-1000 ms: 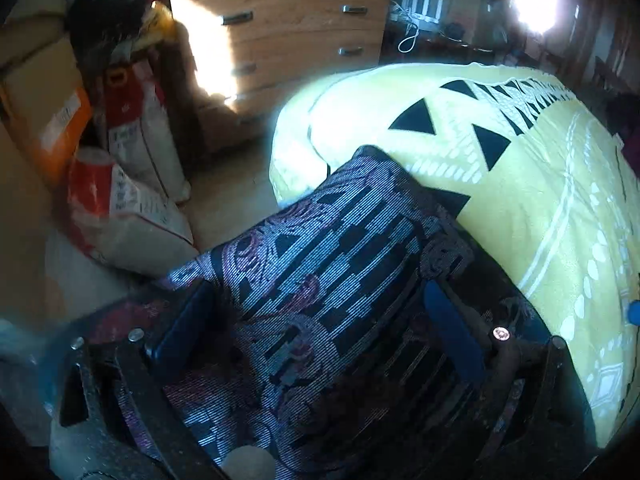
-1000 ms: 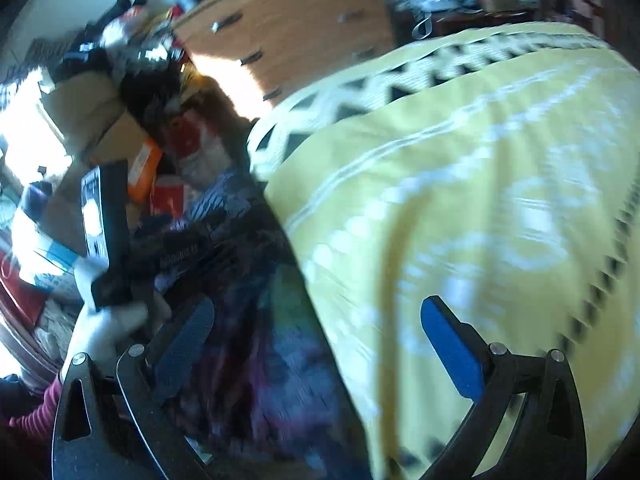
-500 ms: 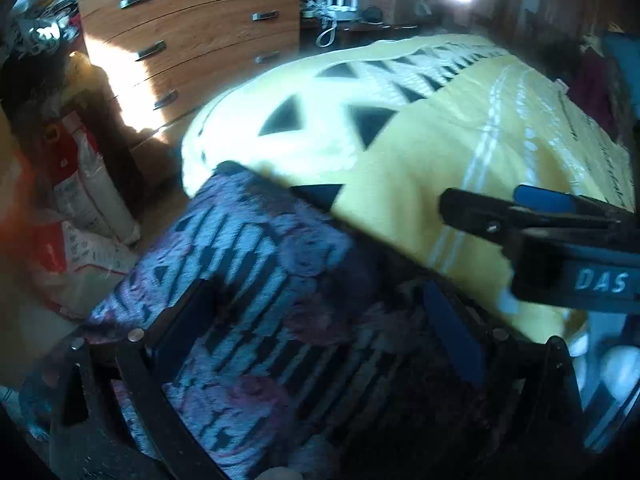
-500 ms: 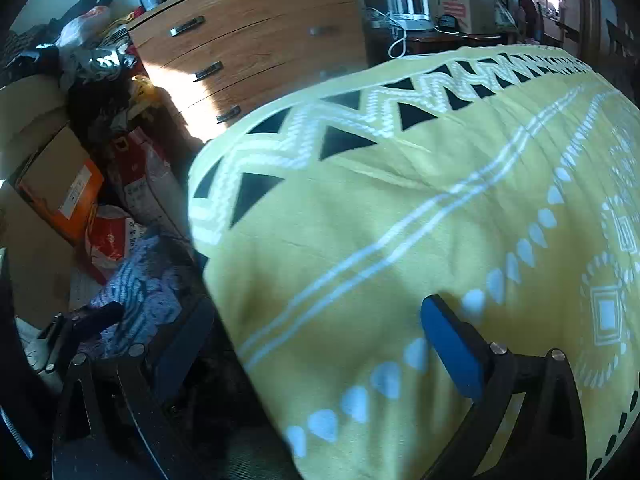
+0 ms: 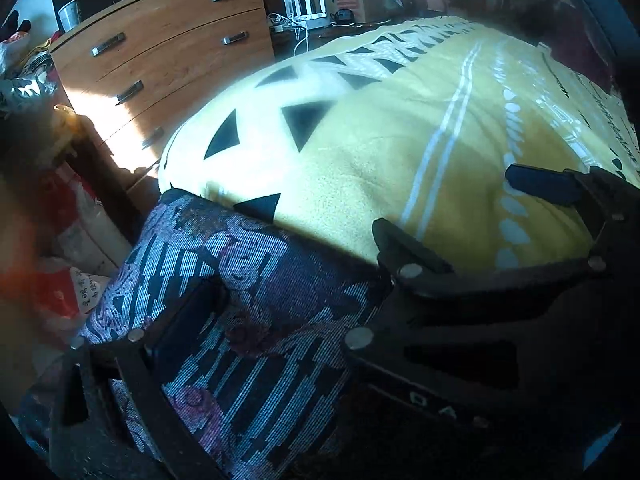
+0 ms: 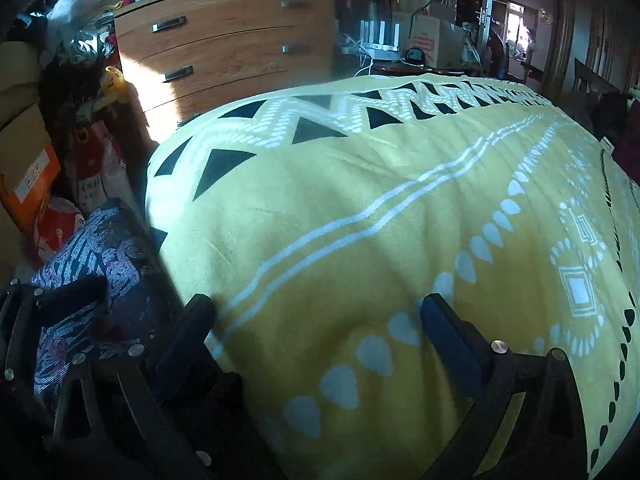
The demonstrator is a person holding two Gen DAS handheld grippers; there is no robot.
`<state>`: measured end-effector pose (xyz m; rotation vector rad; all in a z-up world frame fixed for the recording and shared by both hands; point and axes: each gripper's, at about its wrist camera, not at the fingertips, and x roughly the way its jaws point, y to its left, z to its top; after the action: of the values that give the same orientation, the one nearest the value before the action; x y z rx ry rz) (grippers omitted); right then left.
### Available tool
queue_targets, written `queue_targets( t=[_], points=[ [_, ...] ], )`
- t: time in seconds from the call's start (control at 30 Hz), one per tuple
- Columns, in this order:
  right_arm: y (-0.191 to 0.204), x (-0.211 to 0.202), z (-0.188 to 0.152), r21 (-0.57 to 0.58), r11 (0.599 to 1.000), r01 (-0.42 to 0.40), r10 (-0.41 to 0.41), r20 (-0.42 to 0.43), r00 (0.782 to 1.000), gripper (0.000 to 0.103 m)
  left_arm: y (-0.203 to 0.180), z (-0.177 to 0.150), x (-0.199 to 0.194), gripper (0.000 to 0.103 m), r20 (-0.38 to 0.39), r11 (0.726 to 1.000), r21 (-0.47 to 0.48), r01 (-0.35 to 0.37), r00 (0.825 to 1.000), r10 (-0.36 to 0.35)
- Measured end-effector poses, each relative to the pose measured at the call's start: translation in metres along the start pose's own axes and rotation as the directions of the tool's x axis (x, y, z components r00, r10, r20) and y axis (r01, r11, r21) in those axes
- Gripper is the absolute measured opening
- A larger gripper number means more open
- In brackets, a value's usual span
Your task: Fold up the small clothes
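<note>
A big bed fills most of both views, covered by a yellow blanket with white lines and black triangles. Behind the bed stands a wooden chest of drawers with metal handles. Sun shines on its lower part. Boxes and red and white bags are piled on the floor to the left of the bed.

The patterned cloth is dark blue, white and purple, with stripes and swirls. It lies bunched up at the near left corner of the bed, right at the blanket's edge, and it hangs down off the side.

The left tongs are right over this cloth. One finger presses into the cloth, and the cloth fills the space between the two sides. The other finger is hidden behind the right tongs, so I cannot tell if the left tongs are pinching the cloth or not.

The right tongs sit over the yellow blanket, just to the right of the cloth. Their two fingers are wide apart and hold nothing. In the left view, the right tongs cross in front, close beside the cloth's right edge.
</note>
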<state>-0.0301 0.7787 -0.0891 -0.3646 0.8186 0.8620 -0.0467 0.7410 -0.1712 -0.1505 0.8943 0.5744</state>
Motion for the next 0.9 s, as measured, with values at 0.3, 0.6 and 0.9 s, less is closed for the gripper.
queue_targets(
  t=[0.3, 0.6, 0.9],
  points=[
    [-0.0018, 0.0006, 0.0007, 0.000, 1.000, 0.000, 0.000, 0.000, 1.000, 0.103, 0.0007, -0.0008, -0.0006, 0.103, 0.000, 1.000, -0.001, -0.001, 1.000, 0.001],
    [-0.0001, 0.0008, 0.0013, 0.000, 1.000, 0.000, 0.000, 0.000, 1.000, 0.103, -0.0006, -0.0003, -0.0005, 0.103, 0.000, 1.000, -0.001, -0.001, 1.000, 0.001],
    [0.0015, 0.0005, 0.0015, -0.001, 1.000, 0.001, -0.001, 0.000, 1.000, 0.103, -0.0008, -0.0002, -0.0004, 0.103, 0.000, 1.000, -0.002, -0.001, 1.000, 0.001]
  ],
)
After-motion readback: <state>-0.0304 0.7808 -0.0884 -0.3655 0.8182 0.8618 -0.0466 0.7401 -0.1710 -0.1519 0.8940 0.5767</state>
